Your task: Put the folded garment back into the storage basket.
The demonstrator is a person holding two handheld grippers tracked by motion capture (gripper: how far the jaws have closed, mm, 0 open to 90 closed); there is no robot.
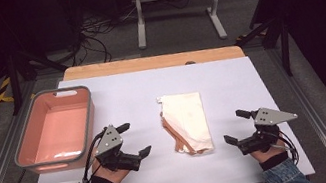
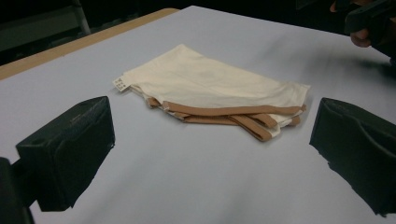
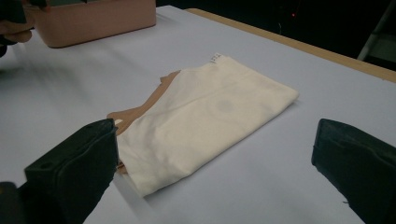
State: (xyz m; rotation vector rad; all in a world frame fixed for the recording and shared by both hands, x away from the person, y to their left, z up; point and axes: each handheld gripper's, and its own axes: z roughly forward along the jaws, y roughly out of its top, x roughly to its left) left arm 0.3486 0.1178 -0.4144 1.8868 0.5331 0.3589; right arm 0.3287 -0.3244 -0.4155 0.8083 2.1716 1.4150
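A folded cream cloth (image 1: 185,122) with tan edging lies flat in the middle of the white table top (image 1: 230,79). My left gripper (image 1: 135,139) rests on the table to the cloth's left, jaws wide open with nothing between them. My right gripper (image 1: 237,126) sits to the cloth's right, also open and empty. In the left gripper view the cloth (image 2: 212,91) lies ahead between the two black jaws, its tan bands facing me. The right gripper view has the cloth (image 3: 205,116) close in front, its near corner by the left jaw.
A pink bin (image 1: 56,128) with a grey rim stands at the table's left side, also seen at the top left of the right gripper view (image 3: 98,18). A wooden strip (image 1: 151,62) edges the far side. A white table frame (image 1: 176,3) stands beyond.
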